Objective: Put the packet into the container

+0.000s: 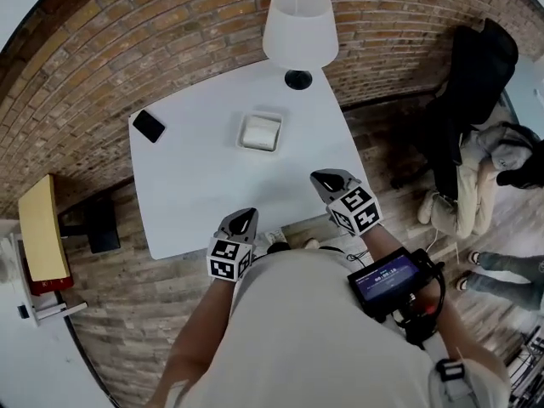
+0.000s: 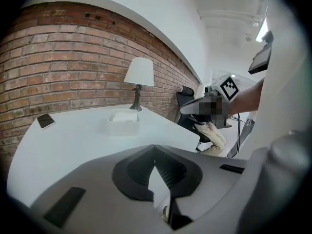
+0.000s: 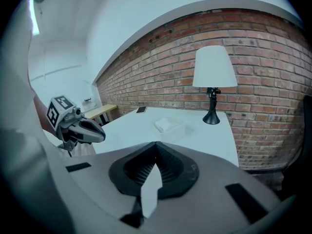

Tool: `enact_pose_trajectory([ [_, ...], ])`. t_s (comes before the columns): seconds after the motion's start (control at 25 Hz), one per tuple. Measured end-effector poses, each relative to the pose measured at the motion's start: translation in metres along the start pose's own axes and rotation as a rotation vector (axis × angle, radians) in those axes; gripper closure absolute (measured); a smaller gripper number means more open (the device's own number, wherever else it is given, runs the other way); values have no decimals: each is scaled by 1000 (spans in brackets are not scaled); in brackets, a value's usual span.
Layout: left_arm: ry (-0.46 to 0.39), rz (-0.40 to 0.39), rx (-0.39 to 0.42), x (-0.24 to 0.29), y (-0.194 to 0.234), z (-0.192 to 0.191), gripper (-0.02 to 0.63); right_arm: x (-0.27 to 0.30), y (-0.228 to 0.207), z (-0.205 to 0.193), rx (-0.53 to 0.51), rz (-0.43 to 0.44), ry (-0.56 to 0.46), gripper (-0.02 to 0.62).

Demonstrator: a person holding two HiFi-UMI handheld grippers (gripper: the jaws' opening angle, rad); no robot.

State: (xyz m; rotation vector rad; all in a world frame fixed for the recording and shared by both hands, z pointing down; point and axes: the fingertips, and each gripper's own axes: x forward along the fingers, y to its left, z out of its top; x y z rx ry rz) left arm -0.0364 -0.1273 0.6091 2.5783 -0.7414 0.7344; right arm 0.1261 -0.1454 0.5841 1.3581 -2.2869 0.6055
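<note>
A white square container stands near the middle of the white table, and a white packet lies inside it. The container also shows in the left gripper view and the right gripper view. Both grippers hover near the table's front edge, well short of the container. My left gripper is shut with nothing between its jaws. My right gripper is likewise shut and empty. Each gripper shows in the other's view: the right gripper and the left gripper.
A lamp with a white shade stands at the table's far edge. A black phone lies at the far left corner. A chair draped with dark clothing stands to the right, and a yellow-topped bench to the left.
</note>
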Motion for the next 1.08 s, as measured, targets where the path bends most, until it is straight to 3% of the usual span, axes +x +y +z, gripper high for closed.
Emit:
enact_pose_trajectory([
  [0.24,0,-18,24,3,-31,4,597,-42,24,-28,97,49,-69,588],
  [0.48,8,-27,51,3,-55,5,597,-59,37,-51,111,76,-72,588],
  [1.08,7,-12,65,-1,-78,1,597,-78,35,-60,99,81,-85,588],
])
